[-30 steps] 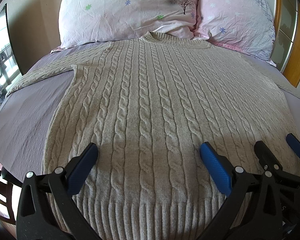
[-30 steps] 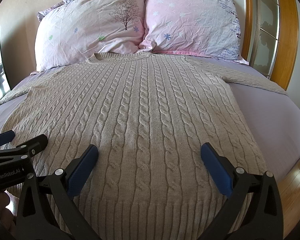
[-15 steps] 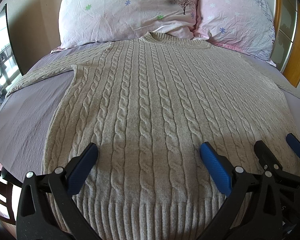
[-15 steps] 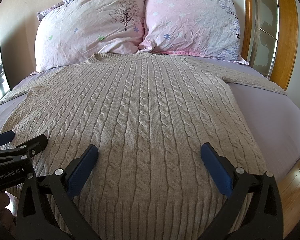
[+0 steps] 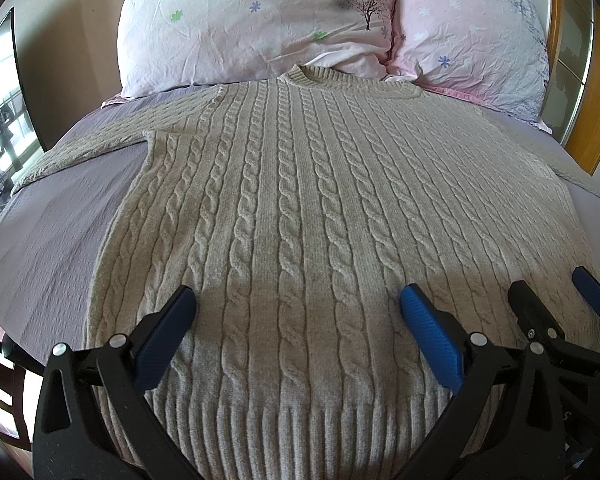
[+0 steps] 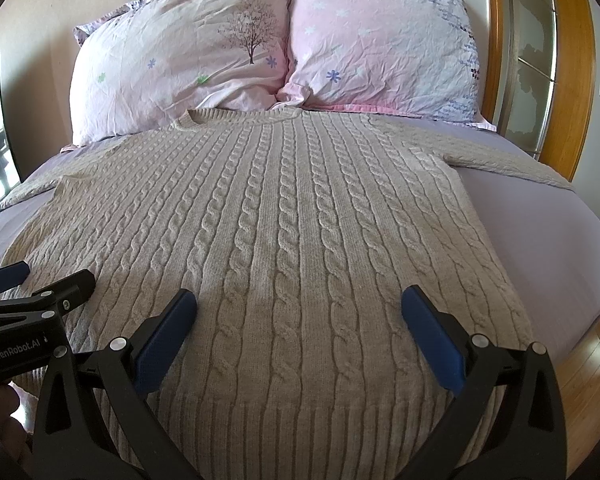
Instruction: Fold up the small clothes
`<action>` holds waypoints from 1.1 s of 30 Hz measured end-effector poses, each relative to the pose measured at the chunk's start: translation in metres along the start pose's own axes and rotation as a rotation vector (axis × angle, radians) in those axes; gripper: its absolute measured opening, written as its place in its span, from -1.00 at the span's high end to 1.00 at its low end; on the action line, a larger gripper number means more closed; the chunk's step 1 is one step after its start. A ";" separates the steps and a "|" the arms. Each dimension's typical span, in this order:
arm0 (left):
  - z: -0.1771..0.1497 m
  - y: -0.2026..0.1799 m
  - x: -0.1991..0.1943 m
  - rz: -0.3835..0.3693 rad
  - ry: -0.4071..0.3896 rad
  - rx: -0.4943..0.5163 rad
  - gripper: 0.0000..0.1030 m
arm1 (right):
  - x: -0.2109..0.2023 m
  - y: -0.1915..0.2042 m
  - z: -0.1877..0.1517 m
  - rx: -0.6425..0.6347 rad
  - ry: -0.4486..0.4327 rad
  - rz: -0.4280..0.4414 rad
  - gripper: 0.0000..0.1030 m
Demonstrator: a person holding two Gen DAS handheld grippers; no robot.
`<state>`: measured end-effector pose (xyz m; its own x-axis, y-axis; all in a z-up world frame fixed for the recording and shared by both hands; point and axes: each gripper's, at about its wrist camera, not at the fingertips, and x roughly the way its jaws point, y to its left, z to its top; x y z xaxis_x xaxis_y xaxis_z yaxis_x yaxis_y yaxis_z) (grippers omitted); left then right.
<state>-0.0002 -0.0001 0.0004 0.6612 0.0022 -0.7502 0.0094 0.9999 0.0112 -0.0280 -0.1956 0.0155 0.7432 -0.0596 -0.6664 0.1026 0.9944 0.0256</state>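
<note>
A beige cable-knit sweater [image 5: 300, 200] lies flat on the bed, collar toward the pillows, ribbed hem nearest me, sleeves spread to both sides. It also fills the right wrist view [image 6: 284, 240]. My left gripper [image 5: 296, 320] is open and empty above the hem's left half. My right gripper [image 6: 300, 320] is open and empty above the hem's right half. The right gripper also shows at the right edge of the left wrist view [image 5: 556, 296], and the left gripper at the left edge of the right wrist view [image 6: 40, 280].
Two pink floral pillows [image 6: 180, 64] [image 6: 380, 48] lean at the headboard behind the collar. The lilac sheet [image 6: 540, 220] shows on both sides of the sweater. A wooden frame with glass panels [image 6: 540, 60] stands at the right, wood floor [image 6: 588, 360] below it.
</note>
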 end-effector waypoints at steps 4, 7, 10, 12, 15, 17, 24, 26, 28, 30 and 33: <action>0.000 0.000 0.000 0.000 -0.001 0.000 -0.97 | -0.002 -0.001 0.001 0.000 -0.001 0.000 -0.97; 0.000 0.000 0.000 0.000 -0.002 0.000 -0.97 | -0.002 -0.001 0.001 0.000 -0.002 0.000 -0.97; 0.000 0.000 0.000 0.000 -0.002 0.001 -0.97 | -0.002 -0.001 0.001 -0.001 -0.002 0.000 -0.97; 0.001 0.000 0.001 0.000 -0.003 0.001 -0.97 | -0.002 -0.001 0.001 0.000 -0.003 0.000 -0.97; 0.004 0.000 0.004 0.000 -0.002 0.001 -0.97 | -0.002 -0.001 0.000 -0.001 -0.004 0.000 -0.97; 0.003 0.000 0.003 0.000 -0.003 0.001 -0.97 | -0.001 -0.001 0.000 -0.002 -0.006 0.000 -0.97; 0.006 -0.002 0.000 -0.001 0.012 0.005 -0.97 | -0.001 -0.003 0.000 -0.014 -0.009 0.017 -0.97; 0.007 -0.002 0.000 -0.002 0.019 0.012 -0.97 | -0.001 -0.004 0.000 -0.025 -0.015 0.034 -0.97; 0.007 -0.001 0.001 -0.009 0.020 0.020 -0.97 | -0.001 -0.007 -0.002 -0.040 -0.035 0.066 -0.97; 0.008 -0.001 0.001 -0.019 0.018 0.042 -0.97 | -0.001 -0.013 0.000 -0.055 -0.027 0.120 -0.97; 0.013 0.004 0.001 -0.033 0.026 0.069 -0.97 | -0.008 -0.043 0.020 0.018 -0.029 0.185 -0.97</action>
<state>0.0103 0.0035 0.0079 0.6399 -0.0290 -0.7679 0.0827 0.9961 0.0313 -0.0249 -0.2396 0.0343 0.7690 0.1210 -0.6276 -0.0254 0.9869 0.1592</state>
